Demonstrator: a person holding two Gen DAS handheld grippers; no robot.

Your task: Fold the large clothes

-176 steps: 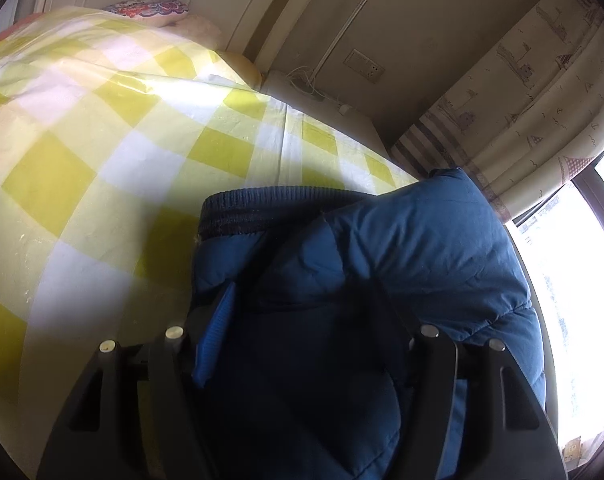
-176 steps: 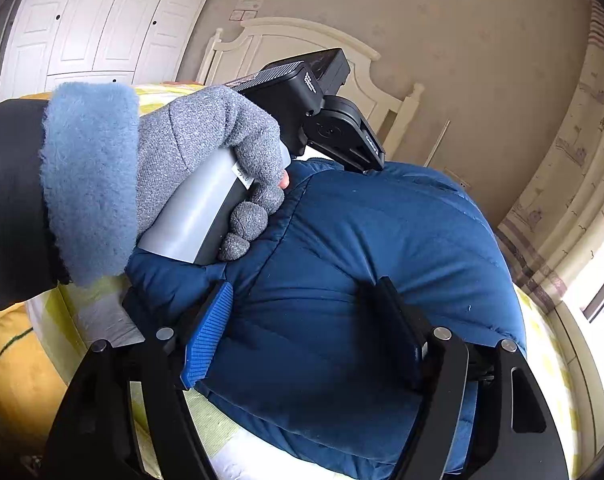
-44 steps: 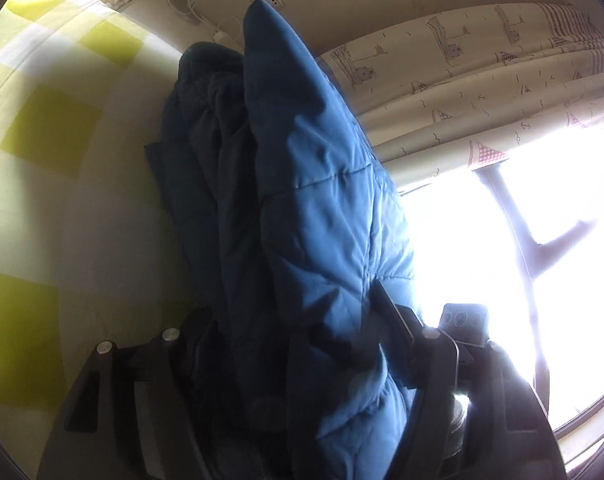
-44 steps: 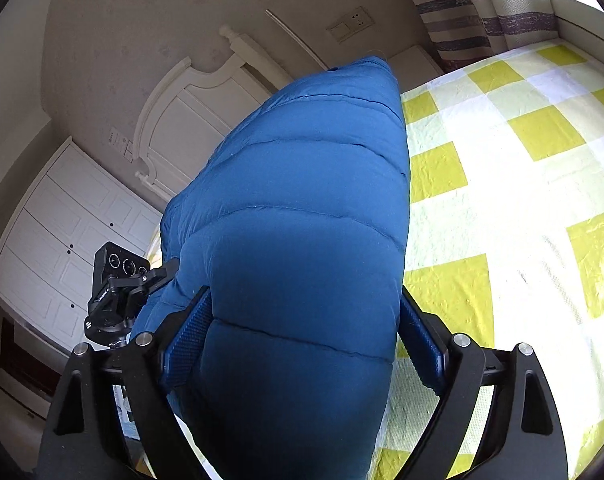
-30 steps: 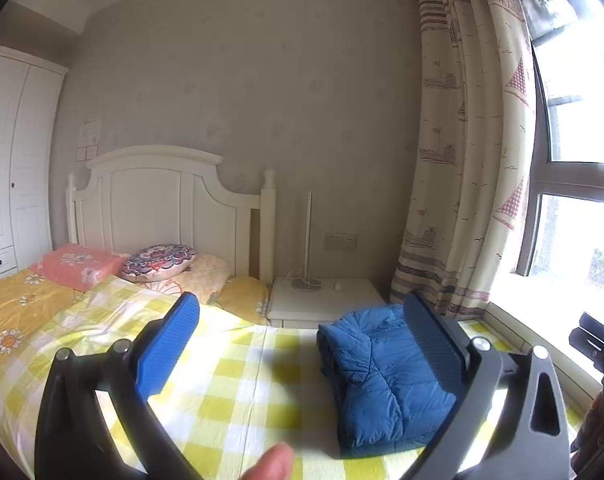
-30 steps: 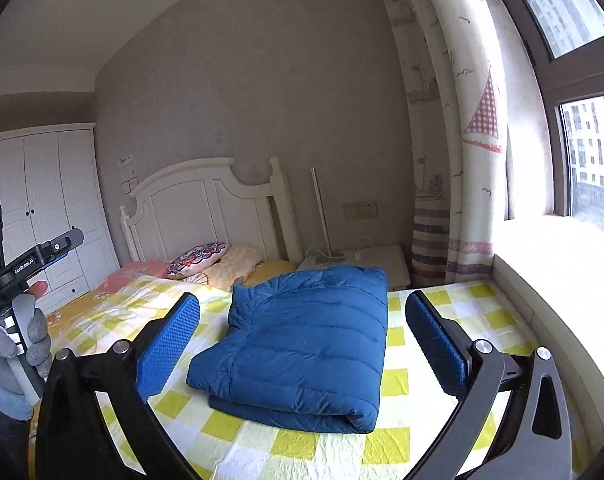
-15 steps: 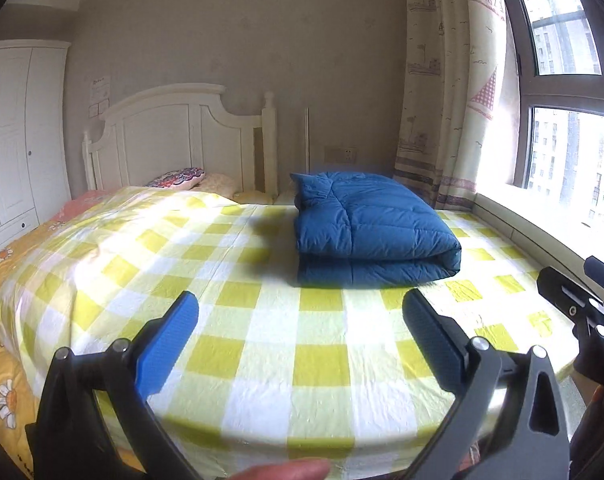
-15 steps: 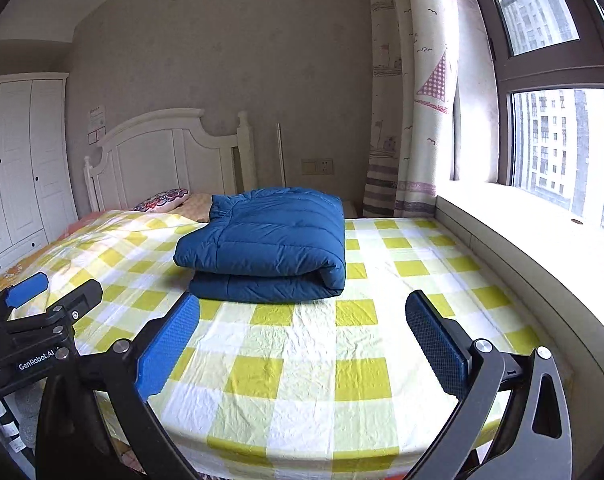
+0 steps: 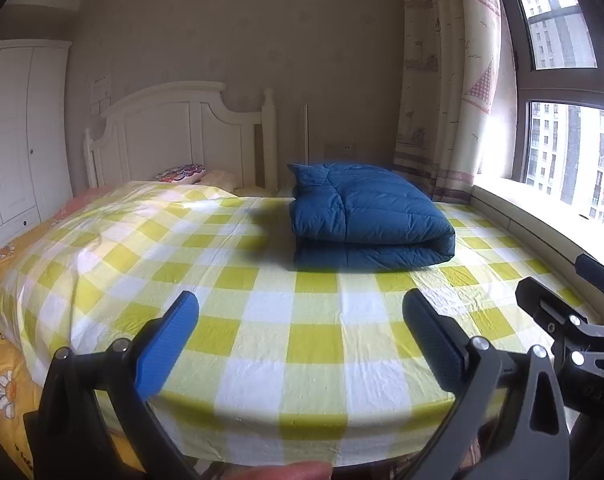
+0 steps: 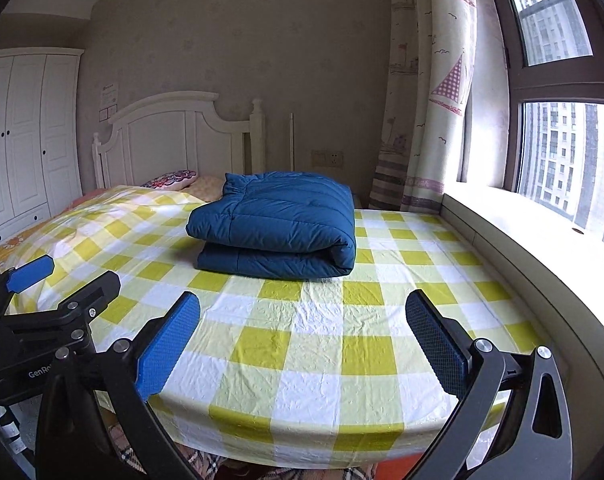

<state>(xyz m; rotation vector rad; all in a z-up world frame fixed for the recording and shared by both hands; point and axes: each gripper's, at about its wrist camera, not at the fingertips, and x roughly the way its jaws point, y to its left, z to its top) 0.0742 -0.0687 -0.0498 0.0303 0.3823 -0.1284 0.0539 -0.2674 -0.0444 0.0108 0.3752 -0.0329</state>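
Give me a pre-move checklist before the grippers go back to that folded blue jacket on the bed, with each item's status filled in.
1. Left gripper empty, jaws wide apart: ok.
2. Right gripper empty, jaws wide apart: ok.
3. Blue jacket folded into a compact stack, lying flat on the checked sheet: ok.
4. No sleeve or loose flap trailing out of the jacket: ok on the sides in view; far side cannot tell.
5. Sheet between grippers and jacket free of other things: ok.
6. Fold edges even: top layer overhangs the lower one slightly on the wardrobe side; cannot tell whether it needs a fix.
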